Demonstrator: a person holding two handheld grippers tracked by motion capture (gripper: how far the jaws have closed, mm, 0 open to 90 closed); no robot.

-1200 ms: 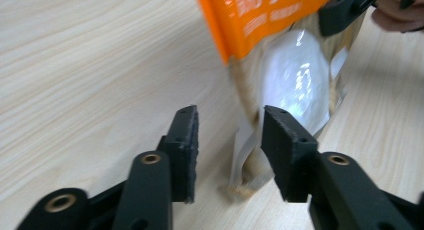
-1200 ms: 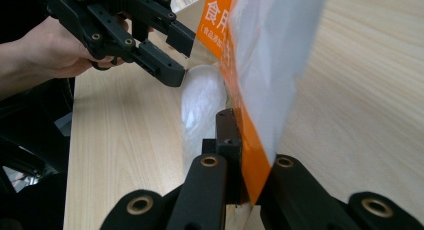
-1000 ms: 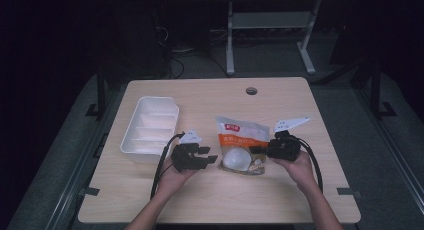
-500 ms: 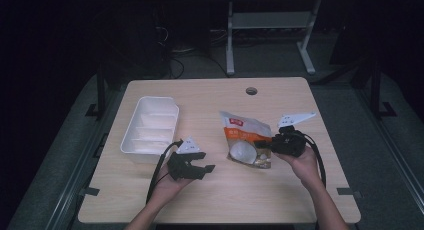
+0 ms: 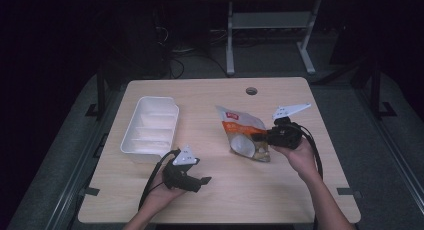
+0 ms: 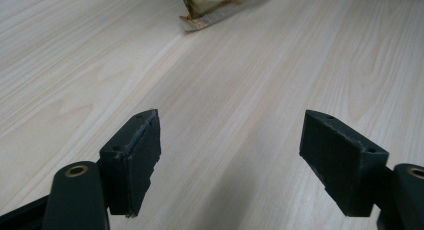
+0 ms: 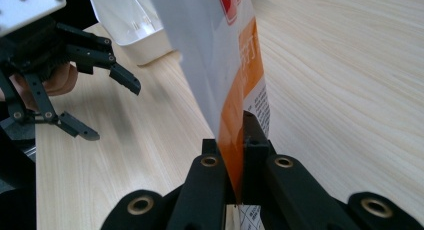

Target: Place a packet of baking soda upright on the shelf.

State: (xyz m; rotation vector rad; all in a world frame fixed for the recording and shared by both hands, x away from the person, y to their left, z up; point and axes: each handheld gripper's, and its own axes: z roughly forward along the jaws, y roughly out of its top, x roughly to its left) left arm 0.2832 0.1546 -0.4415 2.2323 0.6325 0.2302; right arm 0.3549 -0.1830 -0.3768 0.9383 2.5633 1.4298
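High view: snack bag, soft crinkly film, light, lumpy contents, likely slippery; sits mid-table, right gripper clamped on its orange side edge, a sound hold. Left gripper, jaws just spread, nothing between. White tray well left; bare table around.

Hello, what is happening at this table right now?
A person works at a wooden table with a hand-held gripper in each hand. The right hand-held gripper is shut on the edge of an orange and white snack bag and holds it partly lifted. The left hand-held gripper has just been opening; its jaws stand wide with nothing between them. A white divided tray sits at the left.
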